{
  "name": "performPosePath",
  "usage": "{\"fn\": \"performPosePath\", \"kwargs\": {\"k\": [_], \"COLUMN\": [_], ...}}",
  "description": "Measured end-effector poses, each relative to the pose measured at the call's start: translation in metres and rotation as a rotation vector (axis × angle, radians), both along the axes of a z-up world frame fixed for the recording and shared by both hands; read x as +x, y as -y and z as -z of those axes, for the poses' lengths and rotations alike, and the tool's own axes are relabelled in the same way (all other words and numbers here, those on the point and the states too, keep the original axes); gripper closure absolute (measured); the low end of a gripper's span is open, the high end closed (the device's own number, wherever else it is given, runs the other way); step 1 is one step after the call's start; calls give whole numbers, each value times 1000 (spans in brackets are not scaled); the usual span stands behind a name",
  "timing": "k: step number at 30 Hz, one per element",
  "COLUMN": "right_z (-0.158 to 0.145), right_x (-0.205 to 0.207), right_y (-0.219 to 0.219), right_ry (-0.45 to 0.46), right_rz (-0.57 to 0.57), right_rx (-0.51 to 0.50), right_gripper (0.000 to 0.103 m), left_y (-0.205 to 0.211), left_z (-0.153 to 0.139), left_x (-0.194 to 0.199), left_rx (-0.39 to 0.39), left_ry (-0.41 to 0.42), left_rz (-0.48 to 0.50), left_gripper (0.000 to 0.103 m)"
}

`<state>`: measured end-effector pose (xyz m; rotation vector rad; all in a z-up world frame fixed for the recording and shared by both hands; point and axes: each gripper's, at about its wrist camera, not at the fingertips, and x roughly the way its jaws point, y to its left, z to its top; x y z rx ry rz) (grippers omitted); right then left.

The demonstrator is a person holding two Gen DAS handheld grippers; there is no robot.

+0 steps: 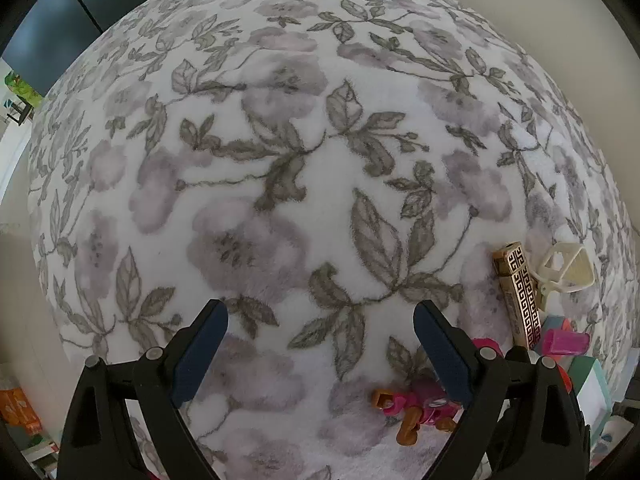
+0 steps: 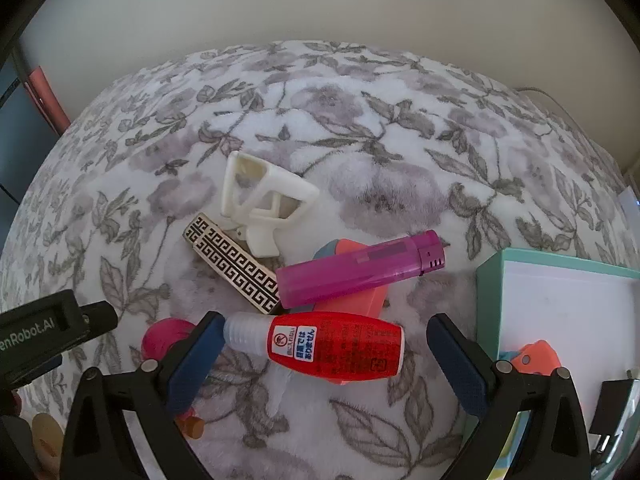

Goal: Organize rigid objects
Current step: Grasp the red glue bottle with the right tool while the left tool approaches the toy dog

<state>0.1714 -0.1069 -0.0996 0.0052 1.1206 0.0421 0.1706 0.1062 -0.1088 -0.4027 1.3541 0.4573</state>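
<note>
- The left hand-held gripper (image 1: 320, 356) hangs with its jaws apart and nothing between them over the floral blanket (image 1: 280, 160), apparently parked clear of the clutter so the other hand can work.
- At the lower centre of the left view a pink toy figure (image 1: 416, 404) lies just under the right finger, partly hidden; its exact shape is hard to tell.
- At mid-left of the right view, the patterned lighter (image 2: 236, 268) and cream clip (image 2: 264, 200) touch, heaped together.
- The right hand-held gripper (image 2: 324, 344) is spread wide around the red bottle (image 2: 336, 346), which lies lengthwise between the fingers, likely lined up for a grasp.
- Just above it, the purple lighter (image 2: 360, 270) rests across an orange block (image 2: 360, 296).
- At the right edge sits the teal box (image 2: 560, 304), probably the destination.
</note>
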Motion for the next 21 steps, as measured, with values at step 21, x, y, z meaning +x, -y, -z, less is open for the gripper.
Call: {"fn": "performPosePath", "kwargs": {"k": [21], "right_z": [-10], "right_x": [-4], "right_y": [19], "right_ry": [-25], "right_rz": [28], "right_rx": [103], "right_gripper": [23], "left_y": [46], "left_z": [-3], "left_x": [10], "left_rx": [-17], "left_ry": [14], "left_rz": [93], "left_gripper": [9]}}
